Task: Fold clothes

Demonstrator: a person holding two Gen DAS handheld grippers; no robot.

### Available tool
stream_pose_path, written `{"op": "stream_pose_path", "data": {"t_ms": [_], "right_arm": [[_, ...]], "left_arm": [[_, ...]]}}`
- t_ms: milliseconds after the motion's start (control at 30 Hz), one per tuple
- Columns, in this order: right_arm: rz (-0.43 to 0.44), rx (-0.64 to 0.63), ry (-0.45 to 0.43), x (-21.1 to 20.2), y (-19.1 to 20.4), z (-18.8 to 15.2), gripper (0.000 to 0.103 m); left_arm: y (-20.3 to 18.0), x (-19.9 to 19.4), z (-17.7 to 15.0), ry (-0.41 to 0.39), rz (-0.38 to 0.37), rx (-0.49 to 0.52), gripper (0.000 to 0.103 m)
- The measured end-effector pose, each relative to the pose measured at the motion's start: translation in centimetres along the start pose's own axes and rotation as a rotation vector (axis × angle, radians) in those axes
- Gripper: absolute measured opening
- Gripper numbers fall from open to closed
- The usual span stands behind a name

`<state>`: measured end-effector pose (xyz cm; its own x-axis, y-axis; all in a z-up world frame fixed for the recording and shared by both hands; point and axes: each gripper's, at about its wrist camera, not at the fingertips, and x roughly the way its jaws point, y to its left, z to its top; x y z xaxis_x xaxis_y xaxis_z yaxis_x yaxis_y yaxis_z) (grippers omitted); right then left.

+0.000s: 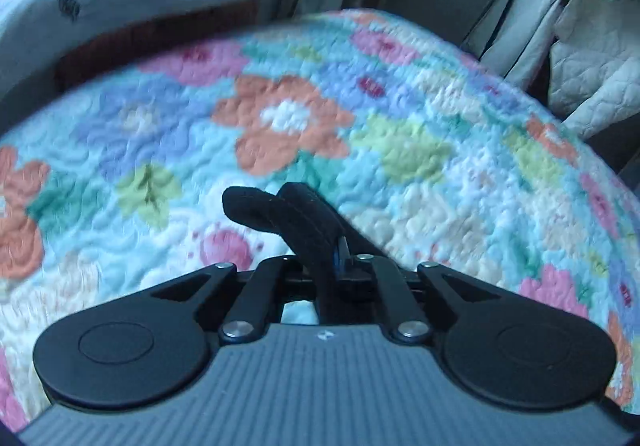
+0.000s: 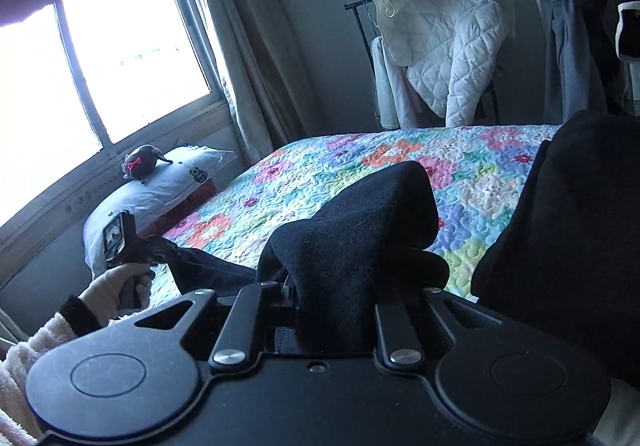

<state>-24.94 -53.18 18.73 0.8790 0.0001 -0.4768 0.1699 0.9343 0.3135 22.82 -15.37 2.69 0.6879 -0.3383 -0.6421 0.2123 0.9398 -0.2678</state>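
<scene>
A black garment (image 2: 360, 221) hangs between my two grippers above the flowered quilt (image 2: 472, 181) of the bed. My right gripper (image 2: 332, 286) is shut on a bunched fold of it, which hides the fingertips. More of the black cloth (image 2: 560, 230) hangs at the right. My left gripper (image 1: 324, 242) is shut on a narrow black edge of the garment (image 1: 276, 213), held low over the quilt (image 1: 280, 117). The left gripper also shows in the right wrist view (image 2: 160, 246), in a hand at the left, with the cloth stretched toward it.
A white pillow (image 2: 160, 189) with a small grey plush toy (image 2: 142, 161) lies at the head of the bed under the window (image 2: 100, 57). A white quilted jacket (image 2: 448, 37) hangs on a rack beyond the bed, also in the left wrist view (image 1: 588, 61).
</scene>
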Motion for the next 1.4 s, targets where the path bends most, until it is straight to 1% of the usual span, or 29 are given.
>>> {"op": "stream_pose_path", "data": {"t_ms": [100,133,167,200,233,267,300,333,367,433,467,533,633,733,800,867,933,1000,1067,1100,1167,1200,1233,1267,1333,1400], "right_arm": [[-0.009,-0.010,-0.004,-1.0,-0.3,-0.2,0.017],[-0.013,-0.013,0.000,-1.2,-0.4,-0.3,0.017],[-0.019,-0.015,0.002,-1.2,-0.5,-0.4,0.017],[-0.022,-0.012,0.002,-1.2,-0.7,-0.5,0.017],[-0.022,-0.003,0.000,-1.1,-0.9,-0.6,0.017],[-0.022,0.005,-0.003,-1.0,-1.0,-0.7,0.017],[-0.019,0.009,-0.007,-1.0,-1.1,-0.8,0.017],[-0.016,0.011,-0.011,-0.9,-1.1,-0.9,0.017],[-0.013,0.011,-0.012,-0.8,-1.0,-0.9,0.017],[-0.008,0.001,-0.012,-0.4,-0.8,-0.7,0.017],[-0.002,0.000,-0.015,-0.1,-0.7,-0.5,0.017],[0.032,0.013,-0.020,1.1,-0.3,0.5,0.017],[0.098,0.010,-0.008,4.2,1.2,2.5,0.018],[0.203,-0.054,0.035,9.4,4.5,4.9,0.018],[0.280,-0.092,0.072,13.7,7.0,6.4,0.018],[0.351,-0.098,0.126,19.2,9.4,7.6,0.018],[0.392,-0.086,0.179,24.8,11.8,8.3,0.018],[0.411,-0.086,0.216,30.8,14.7,8.3,0.018],[0.423,-0.082,0.216,35.3,17.5,8.1,0.018],[0.432,-0.070,0.218,37.3,18.9,8.0,0.020],[0.448,-0.031,0.254,40.5,20.5,7.8,0.035],[0.453,0.000,0.274,41.5,20.8,7.6,0.039],[0.469,0.030,0.277,42.0,20.7,7.4,0.039],[0.486,0.048,0.264,41.7,20.1,7.1,0.042],[0.487,0.057,0.256,40.4,18.5,6.5,0.046],[0.500,0.062,0.269,38.5,15.9,5.9,0.046]], "left_arm": [[-0.6,-3.5,2.1,-0.156,-0.104,0.009,0.006],[-0.8,-3.5,2.7,-0.159,-0.092,0.013,0.008],[-1.1,-2.8,3.2,-0.128,-0.048,0.018,0.020],[-1.1,-1.5,3.3,-0.072,0.015,0.038,0.051],[-1.1,0.2,3.2,0.001,0.089,0.068,0.061],[-1.1,1.9,3.0,0.075,0.164,0.098,0.059],[-0.8,2.7,2.6,0.106,0.199,0.111,0.059],[-0.4,2.8,2.0,0.108,0.208,0.115,0.062],[0.2,2.6,1.4,0.103,0.196,0.098,0.062],[1.3,1.8,0.0,0.105,0.137,0.045,0.063],[1.4,1.3,-0.6,0.106,0.112,0.038,0.063],[1.3,0.2,-1.9,0.092,0.057,0.052,0.064],[0.5,-1.7,-4.0,0.054,-0.030,0.116,0.065],[0.1,-3.6,-6.0,0.032,-0.113,0.152,0.069],[1.0,-4.0,-6.9,0.041,-0.158,0.137,0.069],[2.0,-4.4,-7.7,0.054,-0.201,0.117,0.069],[3.2,-4.7,-7.6,0.054,-0.217,0.086,0.069],[4.4,-5.1,-7.2,0.048,-0.230,0.052,0.069],[4.9,-4.9,-6.7,0.038,-0.233,0.037,0.069],[5.0,-4.8,-6.4,0.034,-0.231,0.032,0.070],[5.4,-4.6,-5.9,0.025,-0.228,0.022,0.073],[5.5,-4.1,-5.8,0.031,-0.233,0.008,0.073],[5.6,-3.5,-5.7,0.042,-0.243,-0.012,0.073],[5.7,-2.9,-5.8,0.055,-0.251,-0.031,0.073],[5.4,-1.7,-6.3,0.083,-0.264,-0.052,0.073],[5.1,-0.9,-6.8,0.094,-0.269,-0.061,0.074]]}}
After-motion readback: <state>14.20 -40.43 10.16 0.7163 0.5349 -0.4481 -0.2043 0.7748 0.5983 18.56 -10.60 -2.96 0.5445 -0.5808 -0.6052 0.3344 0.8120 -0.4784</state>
